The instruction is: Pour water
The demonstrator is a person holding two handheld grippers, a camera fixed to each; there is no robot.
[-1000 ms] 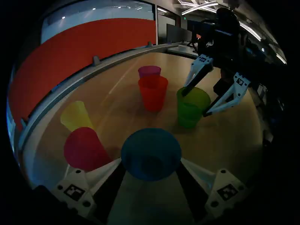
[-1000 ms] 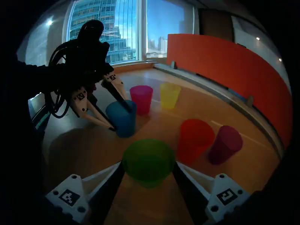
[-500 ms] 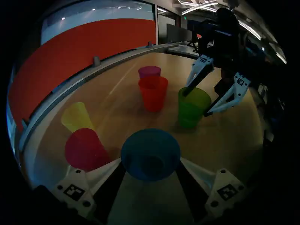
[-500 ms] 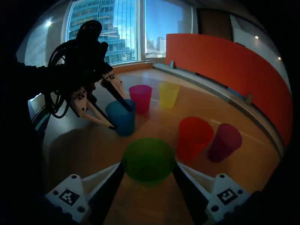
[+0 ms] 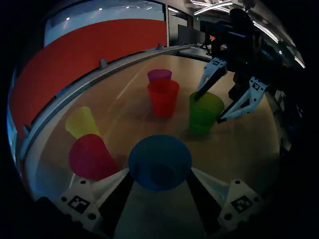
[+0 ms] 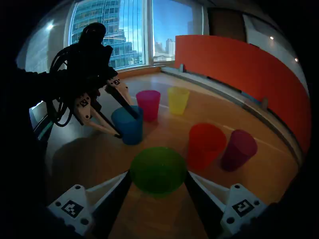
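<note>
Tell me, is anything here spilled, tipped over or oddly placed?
Nothing stands out. The cups all stand upright, no puddle shows on the table; the left gripper clasps the blue cup, the right gripper the green cup.

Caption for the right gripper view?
Right gripper clasps a green cup; beyond, left gripper clasps a blue cup at a wooden table.

dim interior | bright window [image 6: 131,32] backlight | dark silhouettes | fisheye edge distortion
</note>
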